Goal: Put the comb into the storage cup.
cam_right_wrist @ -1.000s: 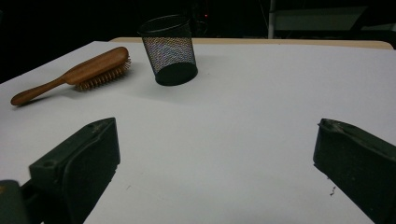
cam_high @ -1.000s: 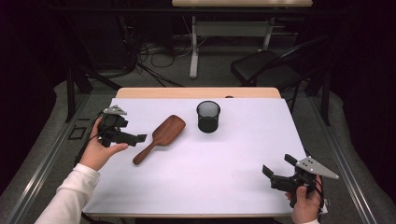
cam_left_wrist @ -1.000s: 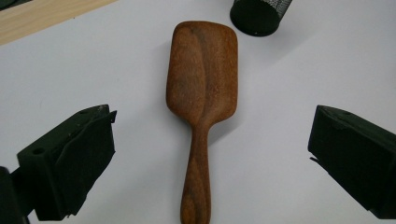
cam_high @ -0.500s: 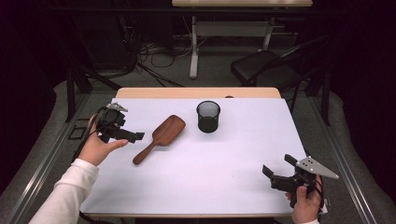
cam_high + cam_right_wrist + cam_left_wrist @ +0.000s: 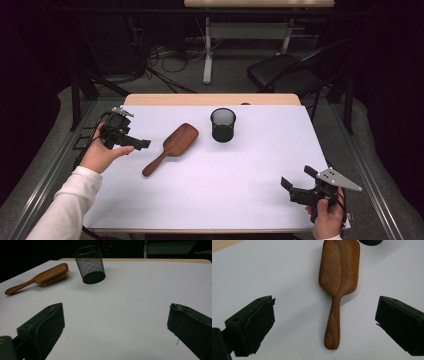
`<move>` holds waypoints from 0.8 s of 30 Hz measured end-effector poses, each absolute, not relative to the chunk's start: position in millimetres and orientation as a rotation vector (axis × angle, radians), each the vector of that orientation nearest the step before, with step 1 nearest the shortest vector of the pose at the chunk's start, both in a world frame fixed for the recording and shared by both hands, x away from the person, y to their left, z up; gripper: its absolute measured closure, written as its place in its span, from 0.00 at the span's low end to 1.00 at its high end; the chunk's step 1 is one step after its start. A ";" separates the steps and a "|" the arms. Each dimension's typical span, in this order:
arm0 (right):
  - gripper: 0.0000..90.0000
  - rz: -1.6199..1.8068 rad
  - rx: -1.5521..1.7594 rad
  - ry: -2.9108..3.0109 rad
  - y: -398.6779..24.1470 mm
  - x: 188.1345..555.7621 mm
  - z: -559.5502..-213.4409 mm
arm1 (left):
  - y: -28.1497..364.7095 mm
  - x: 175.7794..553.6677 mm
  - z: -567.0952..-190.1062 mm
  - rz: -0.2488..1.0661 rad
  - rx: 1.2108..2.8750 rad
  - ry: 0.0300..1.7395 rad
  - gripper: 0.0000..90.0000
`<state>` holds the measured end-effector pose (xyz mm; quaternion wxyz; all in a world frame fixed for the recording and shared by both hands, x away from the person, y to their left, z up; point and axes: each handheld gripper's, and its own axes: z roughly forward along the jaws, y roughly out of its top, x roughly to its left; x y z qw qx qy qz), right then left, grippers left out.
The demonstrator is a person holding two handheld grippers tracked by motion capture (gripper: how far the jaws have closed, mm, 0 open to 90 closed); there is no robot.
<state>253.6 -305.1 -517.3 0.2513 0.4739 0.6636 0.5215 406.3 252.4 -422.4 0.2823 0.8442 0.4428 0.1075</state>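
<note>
A wooden hairbrush (image 5: 170,148) lies bristles down on the white table (image 5: 235,200), left of centre, with its handle toward the near left. My left gripper (image 5: 138,143) hovers just left of it, open and empty. In the left gripper view its jaws stand wide on either side of the hairbrush (image 5: 338,282), the left gripper (image 5: 326,305) aimed down at the handle. My right gripper (image 5: 298,177) stays open and empty at the near right corner. In the right gripper view the right gripper (image 5: 115,307) frames bare table, with the hairbrush (image 5: 42,276) far off.
A black mesh cup (image 5: 223,125) stands upright just right of the brush head, and the mesh cup (image 5: 91,263) appears again in the right gripper view. A wooden strip (image 5: 210,99) edges the table's far side. A black chair (image 5: 280,75) stands beyond it.
My left gripper has moved a little farther from me and leftward, staying open beside the brush. The right gripper, brush and cup have not moved.
</note>
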 end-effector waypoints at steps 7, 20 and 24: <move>0.01 1.418 1.289 1.806 -305.2 253.8 -517.6 | 255.1 410.3 -419.7 0.272 2.298 1.214 0.03; 0.01 1.418 1.299 1.809 -305.5 254.0 -518.4 | 250.9 415.0 -414.8 0.294 2.402 1.234 0.03; 0.01 1.415 1.299 1.811 -305.6 254.0 -518.5 | 249.8 416.8 -413.5 0.299 2.419 1.245 0.03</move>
